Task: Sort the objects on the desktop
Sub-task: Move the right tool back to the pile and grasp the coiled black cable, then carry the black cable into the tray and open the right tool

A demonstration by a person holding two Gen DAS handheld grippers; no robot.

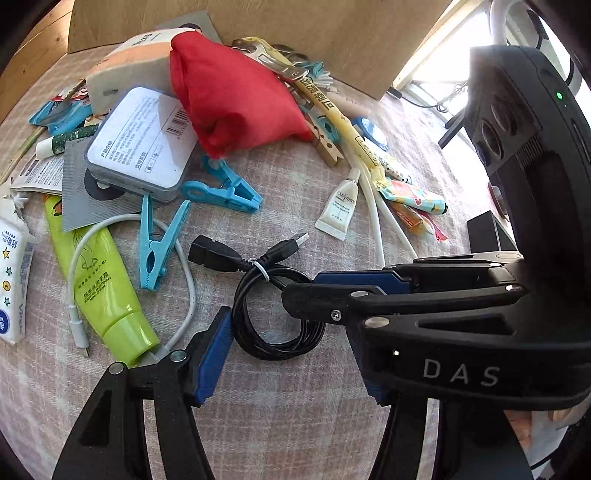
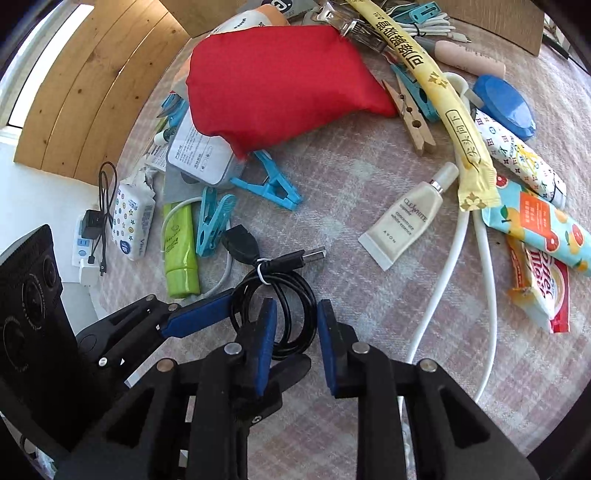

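Observation:
A coiled black USB cable (image 1: 275,314) (image 2: 284,295) lies on the checked cloth, tied with a white twist tie. My left gripper (image 1: 291,354) is open, its jaws on either side of the coil. My right gripper (image 2: 295,332) is open and empty, its two blue pads straddling the near right part of the coil; it also shows in the left wrist view (image 1: 332,291), reaching in over the coil from the right. Behind lie a red cloth bag (image 1: 232,96) (image 2: 273,81), blue clothes pegs (image 1: 159,243), a green tube (image 1: 107,291) and a white Avon tube (image 2: 402,225).
A white cable (image 2: 447,266), snack sachets (image 2: 535,225), a yellow sachet (image 2: 443,99), a wooden peg (image 2: 410,114), a grey tin (image 1: 140,144) and a tissue pack (image 2: 133,221) crowd the cloth. A cardboard wall (image 1: 295,22) stands behind. A power strip (image 2: 88,243) lies left of the table.

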